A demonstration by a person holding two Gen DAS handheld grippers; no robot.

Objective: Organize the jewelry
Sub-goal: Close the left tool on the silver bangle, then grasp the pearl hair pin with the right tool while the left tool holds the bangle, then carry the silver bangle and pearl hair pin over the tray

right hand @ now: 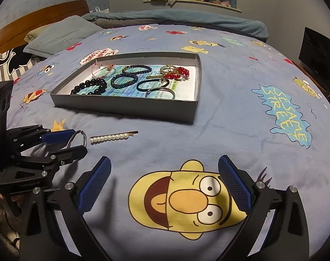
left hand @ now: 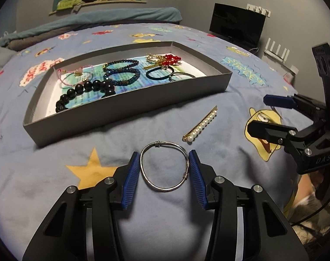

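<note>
Thin silver wire bangle (left hand: 165,167): smooth polished metal, coiled wire wraps at two spots. Long gold-toned hair clip (left hand: 201,125): metal bar, glossy white pearl-like beads. Shallow grey rectangular box (left hand: 130,104): matt cardboard, printed paper lining inside. Big round black bead bracelet (left hand: 86,93): glossy, hard. Red bead cluster (left hand: 173,59): shiny, translucent-looking. Blue cartoon-print bedspread (right hand: 230,113): soft matt cloth, slightly wrinkled. Left gripper (left hand: 165,169): matt black plastic, ribbed blue rubbery pads (left hand: 130,180), metal screw heads. Brown headboard (right hand: 34,21): varnished wood.
</note>
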